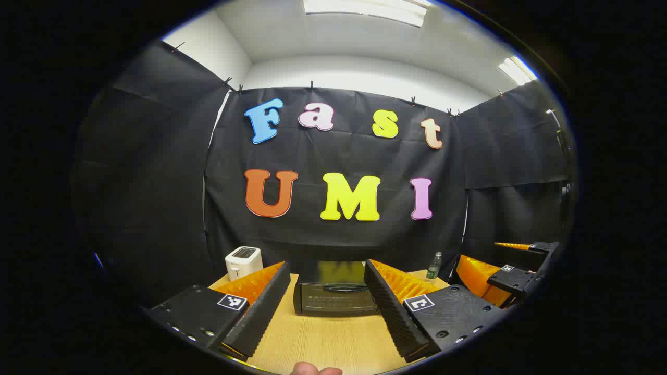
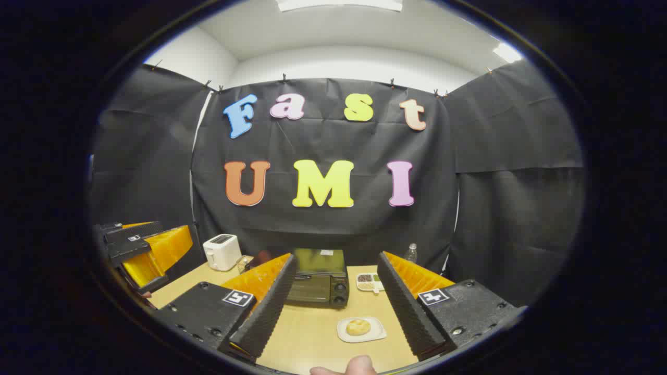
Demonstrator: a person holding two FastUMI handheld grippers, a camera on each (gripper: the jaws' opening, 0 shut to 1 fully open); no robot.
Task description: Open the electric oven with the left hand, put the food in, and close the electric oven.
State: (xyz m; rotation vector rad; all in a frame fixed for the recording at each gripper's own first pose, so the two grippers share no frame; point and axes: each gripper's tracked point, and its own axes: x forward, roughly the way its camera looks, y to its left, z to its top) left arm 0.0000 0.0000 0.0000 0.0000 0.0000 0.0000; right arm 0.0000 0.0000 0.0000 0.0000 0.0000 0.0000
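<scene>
Left gripper (image 1: 325, 307) spread wide, squared to closed oven (image 1: 336, 297) (handle grab next), right gripper (image 2: 336, 307) parted over bun (image 2: 358, 327).

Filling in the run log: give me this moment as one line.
oven: door closed | bun: on plate | left claw: open | right claw: open, empty
</scene>
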